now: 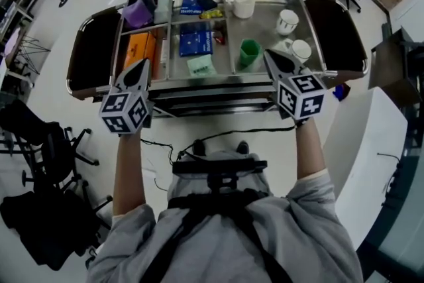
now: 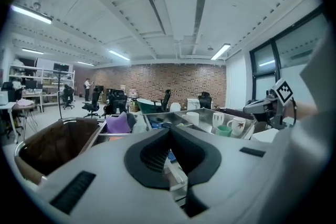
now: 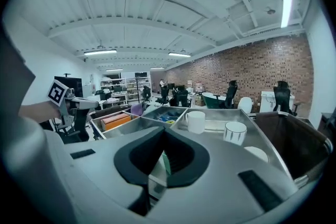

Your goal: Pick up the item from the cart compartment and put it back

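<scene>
A steel cart with several compartments stands in front of me. It holds a purple item, an orange box, a blue box, a pale green packet, a green cup and white cups. My left gripper hovers at the cart's near edge by the orange box, jaws shut and holding nothing. At the near edge beside the green cup, my right gripper is also shut and holds nothing. The left gripper view shows the left gripper closed before the purple item. In the right gripper view the right gripper faces a white cup.
Brown bags hang at the cart's two ends. A black office chair stands at my left and a white table at my right. More chairs and desks stand beyond the cart. Cables lie on the floor near my feet.
</scene>
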